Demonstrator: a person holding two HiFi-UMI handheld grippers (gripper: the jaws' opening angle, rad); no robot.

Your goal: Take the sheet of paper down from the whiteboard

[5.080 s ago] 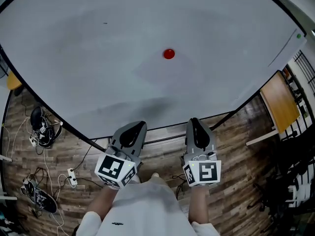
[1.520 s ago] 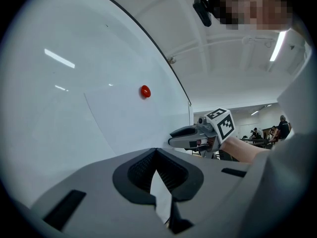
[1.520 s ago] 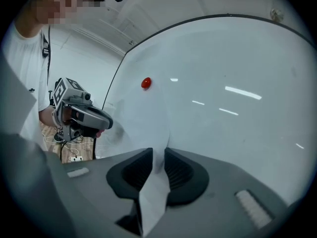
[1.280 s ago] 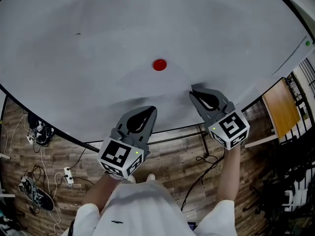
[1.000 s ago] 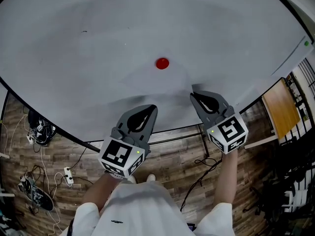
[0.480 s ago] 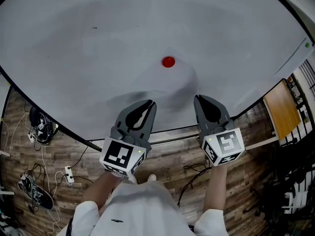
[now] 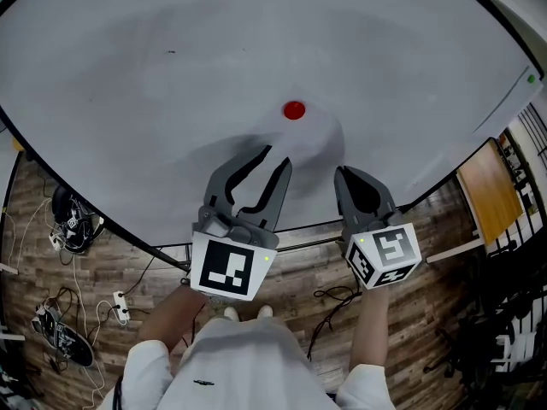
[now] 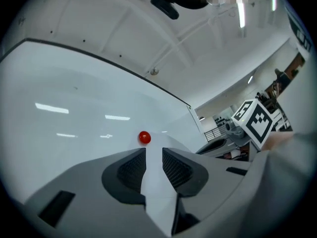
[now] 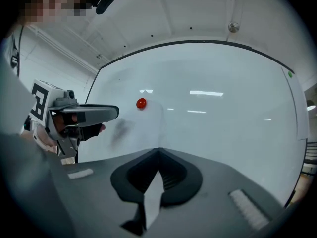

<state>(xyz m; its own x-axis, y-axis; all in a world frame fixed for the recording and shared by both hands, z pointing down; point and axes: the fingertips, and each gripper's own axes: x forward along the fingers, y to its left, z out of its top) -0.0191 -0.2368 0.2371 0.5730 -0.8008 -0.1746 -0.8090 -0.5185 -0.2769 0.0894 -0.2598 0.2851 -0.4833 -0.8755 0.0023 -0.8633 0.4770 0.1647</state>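
Observation:
A white sheet of paper (image 7: 314, 139) hangs on the whiteboard (image 7: 128, 75) under a red round magnet (image 7: 293, 109). My right gripper (image 7: 342, 172) is shut on the sheet's lower right corner, and a white wedge of paper (image 9: 152, 197) shows between its pads. My left gripper (image 7: 272, 157) points up at the board just below the magnet (image 8: 144, 137). Its jaws are opening, and the sheet's lower part (image 8: 154, 182) shows in the gap with the pads off it. The paper bulges slightly off the board near the magnet (image 9: 141, 103).
The whiteboard's frame and stand bar (image 7: 308, 239) run just under both grippers. Cables, a power strip and shoes (image 7: 73, 220) lie on the wooden floor at the left. A wooden desk (image 7: 487, 178) stands at the right. A green marker (image 7: 531, 79) sits at the board's right edge.
My left gripper has risen toward the magnet and gone from shut to open. My right gripper has stayed at the sheet's lower right corner and rolled a little.

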